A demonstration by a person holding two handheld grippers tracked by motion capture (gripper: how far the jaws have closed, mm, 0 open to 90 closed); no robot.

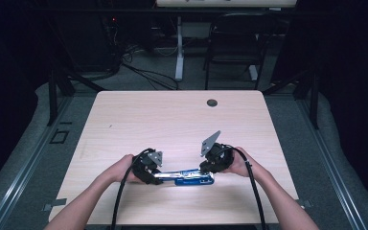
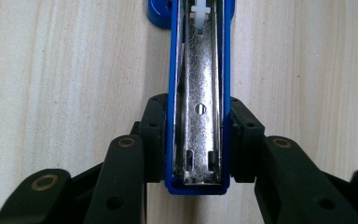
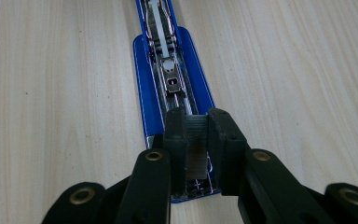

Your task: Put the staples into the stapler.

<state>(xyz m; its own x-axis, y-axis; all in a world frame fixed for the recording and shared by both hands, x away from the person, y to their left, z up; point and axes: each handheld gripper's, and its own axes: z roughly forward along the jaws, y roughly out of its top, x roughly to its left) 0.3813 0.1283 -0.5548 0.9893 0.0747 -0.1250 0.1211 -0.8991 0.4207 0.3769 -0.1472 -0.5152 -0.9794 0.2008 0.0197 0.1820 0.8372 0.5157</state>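
A blue stapler (image 1: 186,178) lies opened out flat on the wooden table (image 1: 172,120), between both hands near the front edge. My left gripper (image 2: 199,128) is shut on one end of it, clamping the blue arm (image 2: 172,70) with its shiny metal channel (image 2: 200,84) from both sides. My right gripper (image 3: 197,128) is shut on a short grey strip of staples (image 3: 196,140), held just over the other half of the stapler (image 3: 186,79), above its open metal magazine. In the high view, the left gripper (image 1: 149,168) and right gripper (image 1: 212,164) face each other along the stapler.
A small dark round grommet (image 1: 212,102) sits near the table's far edge. Beyond the table stand a black chair (image 1: 235,43) and a white desk leg (image 1: 179,48) with cables on the floor. Cables trail from both grippers toward the front edge.
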